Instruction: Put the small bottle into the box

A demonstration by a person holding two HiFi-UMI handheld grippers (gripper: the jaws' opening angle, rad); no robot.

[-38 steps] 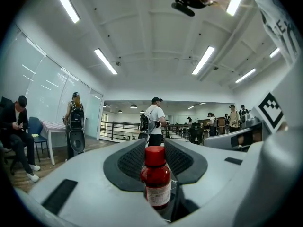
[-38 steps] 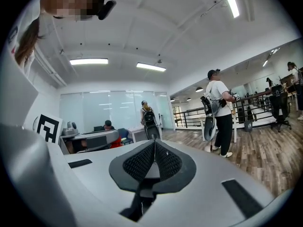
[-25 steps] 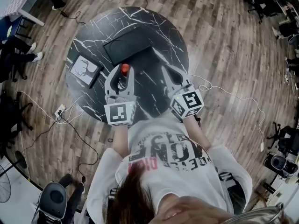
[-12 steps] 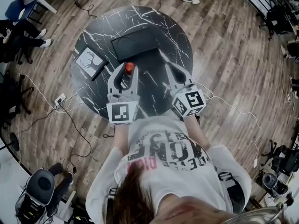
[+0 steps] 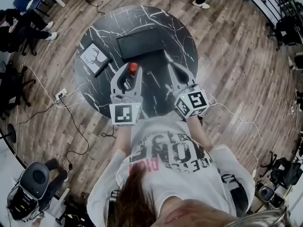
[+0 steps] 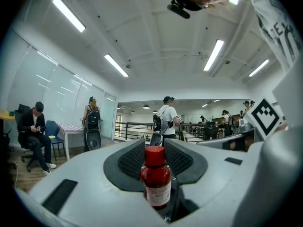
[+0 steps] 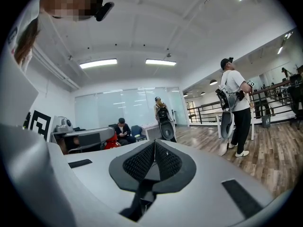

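Note:
The small bottle [image 6: 155, 179] is dark red with a red cap and a pale label. It stands upright between the jaws of my left gripper [image 6: 154, 144], which is shut on it. In the head view, the left gripper [image 5: 129, 74] holds the bottle [image 5: 133, 67] above the round black marble table [image 5: 184, 41], just short of the near edge of the flat black box [image 5: 140, 42]. My right gripper [image 5: 172, 70] hovers to the right of it, level with it; in its own view the right gripper [image 7: 154, 148] is shut with nothing in it.
A framed deer picture [image 5: 93, 59] lies on the table left of the box. Cables and a power strip [image 5: 60, 110] lie on the wooden floor at the left. People sit and stand around the room, away from the table.
The head view has shifted a little. Both grippers keep their pose, and the bottle stays held near the box's front edge.

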